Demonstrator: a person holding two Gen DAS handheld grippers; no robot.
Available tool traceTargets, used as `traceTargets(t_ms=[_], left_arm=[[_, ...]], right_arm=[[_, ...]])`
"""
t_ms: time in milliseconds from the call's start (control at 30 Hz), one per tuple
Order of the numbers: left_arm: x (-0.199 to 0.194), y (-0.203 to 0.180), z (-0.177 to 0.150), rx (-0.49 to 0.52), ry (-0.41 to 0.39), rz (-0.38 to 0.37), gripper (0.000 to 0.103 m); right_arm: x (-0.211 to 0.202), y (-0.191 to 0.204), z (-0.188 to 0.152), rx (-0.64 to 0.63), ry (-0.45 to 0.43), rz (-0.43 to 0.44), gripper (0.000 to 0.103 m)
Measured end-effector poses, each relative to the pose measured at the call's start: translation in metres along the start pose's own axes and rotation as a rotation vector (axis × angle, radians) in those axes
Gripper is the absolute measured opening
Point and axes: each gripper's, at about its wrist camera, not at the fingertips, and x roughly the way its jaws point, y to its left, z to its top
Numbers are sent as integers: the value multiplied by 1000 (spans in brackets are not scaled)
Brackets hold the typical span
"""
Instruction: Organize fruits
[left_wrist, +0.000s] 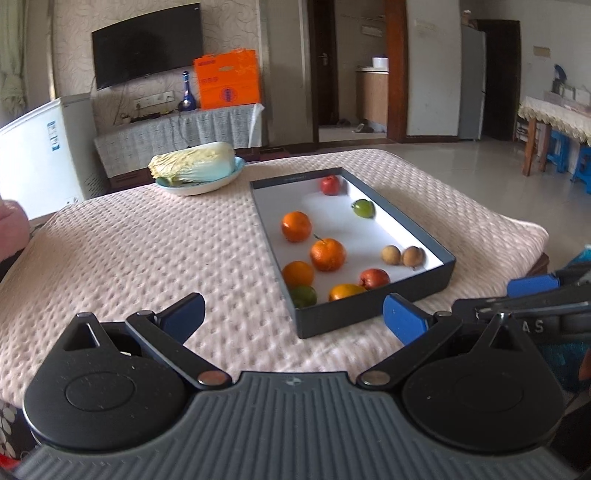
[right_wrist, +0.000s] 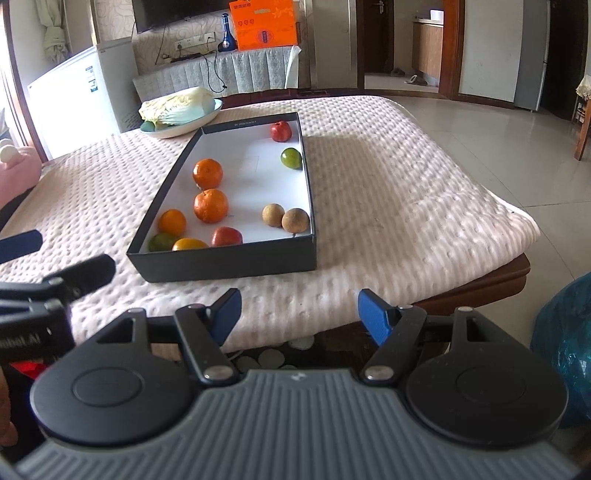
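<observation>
A dark shallow box with a white floor sits on the quilted table and holds several fruits. Three oranges line its left side. Two brown round fruits lie at its right wall. Red fruits and green ones are scattered, with a yellow-orange fruit at the near wall. My left gripper is open just short of the box's near corner. My right gripper is open over the table's near edge, with nothing between its fingers.
A blue plate with a napa cabbage stands behind the box at the left. Bare quilted cloth spreads on both sides of the box. A blue-green bag sits off the table at the right.
</observation>
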Motion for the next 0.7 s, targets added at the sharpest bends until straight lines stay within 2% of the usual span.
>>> traceTargets(t_ms=[400,700], left_arm=[[6,-13,-6,39,26,-47,103],[11,-17,-8,46,48,-53,103]], right_arm=[[1,-3,0,6,5,-2,72],[1,-4,-1,7,6,-5,72]])
